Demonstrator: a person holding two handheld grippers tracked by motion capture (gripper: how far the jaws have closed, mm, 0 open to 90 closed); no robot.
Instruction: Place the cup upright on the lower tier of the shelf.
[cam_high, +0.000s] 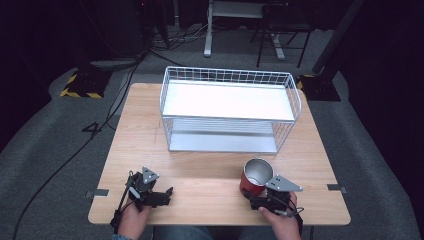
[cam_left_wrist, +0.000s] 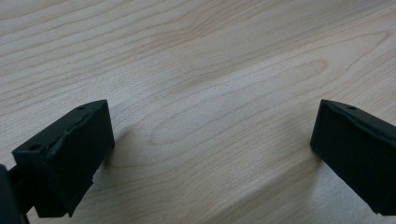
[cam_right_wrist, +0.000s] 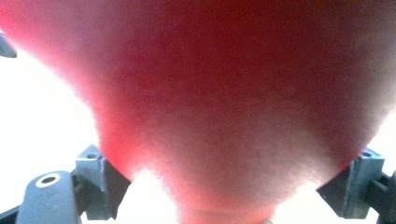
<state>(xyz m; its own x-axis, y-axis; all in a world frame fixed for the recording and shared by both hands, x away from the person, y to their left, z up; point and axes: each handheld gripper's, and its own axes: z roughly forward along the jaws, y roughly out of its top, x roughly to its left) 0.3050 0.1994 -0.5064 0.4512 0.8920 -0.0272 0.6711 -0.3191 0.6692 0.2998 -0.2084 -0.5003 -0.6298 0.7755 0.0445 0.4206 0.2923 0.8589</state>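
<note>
Red-painted metal cup with a bare steel inside (cam_high: 255, 176), seen from the high view standing upright near the desk's front edge at about five o'clock on the pale wooden desk (cam_high: 210, 172), rim up and open. Right gripper (cam_high: 257, 196) pressed in at the cup's near side, low on the wall, held by a hand (cam_high: 281, 220). Left gripper (cam_high: 167, 194) at about seven o'clock, well apart from the cup, resting low over bare wood. White wire two-tier shelf rack (cam_high: 227, 107) at twelve o'clock, both tiers bare.

From the left gripper view: black fingers (cam_left_wrist: 70, 158) spread wide, nothing between them, wood grain underneath.

From the right gripper view: red wall very close and blurred, bulging between the two fingers (cam_right_wrist: 100, 179); set at either flank of the cup, wide apart, apparently closed against it, though actual contact hard to confirm through the blur.

Likely light, rigid and dent-resistant; smooth painted side probably slippery, so a squeeze across the mid-body seems safer than at the tapering base. Thin rim another option, less stable.
</note>
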